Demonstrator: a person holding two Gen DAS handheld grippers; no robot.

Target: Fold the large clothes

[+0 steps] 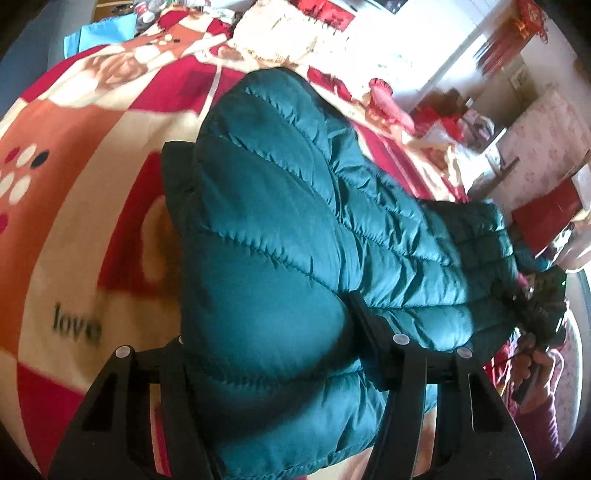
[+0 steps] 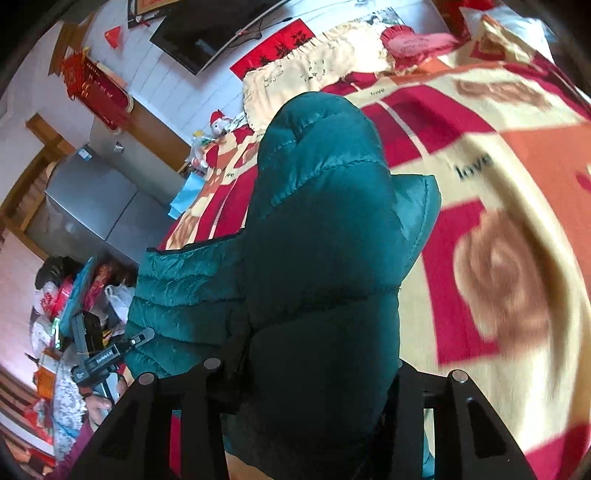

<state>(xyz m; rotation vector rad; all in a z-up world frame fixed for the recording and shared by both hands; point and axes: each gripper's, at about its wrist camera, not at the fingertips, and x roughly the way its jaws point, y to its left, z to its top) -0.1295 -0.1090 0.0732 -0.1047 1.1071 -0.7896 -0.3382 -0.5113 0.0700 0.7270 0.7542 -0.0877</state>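
Observation:
A teal quilted puffer jacket (image 1: 295, 229) hangs lifted above a red, cream and orange blanket (image 1: 74, 184) on a bed. My left gripper (image 1: 266, 332) is shut on the jacket's padded edge, the fabric bulging between its black fingers. My right gripper (image 2: 306, 365) is shut on another part of the same jacket (image 2: 325, 240), which drapes forward over the blanket (image 2: 498, 221). Each gripper shows in the other's view: the right one at the jacket's far end (image 1: 535, 306), the left one at lower left (image 2: 107, 358). Both sets of fingertips are hidden by fabric.
A cream fringed cover (image 1: 280, 33) and a red pillow (image 2: 410, 40) lie at the head of the bed. A grey fridge (image 2: 96, 199) and piled bags (image 2: 74, 288) stand beside the bed. A dark TV (image 2: 207, 33) hangs on the wall.

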